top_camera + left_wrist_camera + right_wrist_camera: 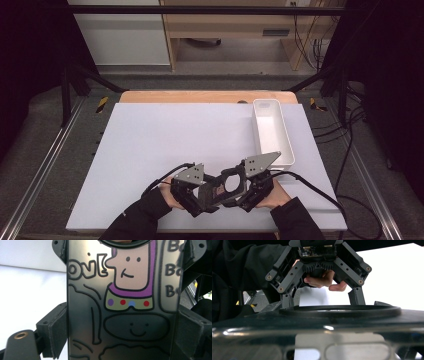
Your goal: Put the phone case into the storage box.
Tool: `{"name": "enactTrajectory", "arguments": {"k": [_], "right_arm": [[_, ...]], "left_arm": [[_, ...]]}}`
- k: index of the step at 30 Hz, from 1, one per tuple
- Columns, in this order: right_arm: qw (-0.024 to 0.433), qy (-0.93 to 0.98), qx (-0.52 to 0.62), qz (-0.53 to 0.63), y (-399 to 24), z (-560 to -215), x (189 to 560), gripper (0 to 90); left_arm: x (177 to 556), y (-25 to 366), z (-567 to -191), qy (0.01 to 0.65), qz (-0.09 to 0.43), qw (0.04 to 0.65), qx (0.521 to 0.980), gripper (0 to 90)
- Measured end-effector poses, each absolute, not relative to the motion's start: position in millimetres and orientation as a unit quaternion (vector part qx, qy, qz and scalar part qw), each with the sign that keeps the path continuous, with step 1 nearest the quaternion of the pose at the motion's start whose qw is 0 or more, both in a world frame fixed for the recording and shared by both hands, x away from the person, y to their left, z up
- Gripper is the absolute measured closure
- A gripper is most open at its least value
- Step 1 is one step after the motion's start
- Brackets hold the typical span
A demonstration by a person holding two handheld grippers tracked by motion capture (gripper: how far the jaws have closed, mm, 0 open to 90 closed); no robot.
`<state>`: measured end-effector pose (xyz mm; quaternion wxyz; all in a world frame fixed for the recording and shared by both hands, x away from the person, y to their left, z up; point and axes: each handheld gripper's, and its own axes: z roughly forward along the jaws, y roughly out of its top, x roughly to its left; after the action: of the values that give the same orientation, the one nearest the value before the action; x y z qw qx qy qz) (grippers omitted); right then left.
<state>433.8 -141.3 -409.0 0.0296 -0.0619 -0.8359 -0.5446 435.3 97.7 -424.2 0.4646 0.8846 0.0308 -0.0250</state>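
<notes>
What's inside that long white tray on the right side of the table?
The white tray looks empty in the high view: its pale floor shows bare. Its near end sits behind the right gripper, so that corner stays hidden.

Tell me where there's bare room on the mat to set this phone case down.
The white mat is bare across its left half and middle, left of the white bin. It is crowded at the near edge, where both hand-held grippers, left and right, clamp the phone case.

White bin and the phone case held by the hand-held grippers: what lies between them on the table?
Nothing but bare white tabletop separates the white bin from the phone case; the high view shows this.
</notes>
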Motion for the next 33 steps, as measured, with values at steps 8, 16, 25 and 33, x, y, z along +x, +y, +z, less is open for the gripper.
{"name": "enactTrajectory", "arguments": {"k": [8,16,25,33], "right_arm": [[0.032,-0.836,-0.064,-0.544,-141.3,-408.5,433.6,11.8],[0.029,-0.835,-0.069,-0.545,-143.0,-406.7,434.3,11.9],[0.004,-0.832,-0.086,-0.548,-148.8,-400.8,434.7,11.9],[-0.022,-0.827,-0.114,-0.549,-157.9,-394.7,436.3,11.9]], "left_arm": [[435.2,98.0,-424.0,0.032,-0.026,0.465,0.884,10.7],[434.8,101.5,-420.1,0.039,-0.018,0.473,0.88,8.0],[435.5,114.9,-414.4,0.054,0.001,0.473,0.879,4.0],[436.6,145.1,-412.2,0.096,0.023,0.485,0.869,3.1]]}}
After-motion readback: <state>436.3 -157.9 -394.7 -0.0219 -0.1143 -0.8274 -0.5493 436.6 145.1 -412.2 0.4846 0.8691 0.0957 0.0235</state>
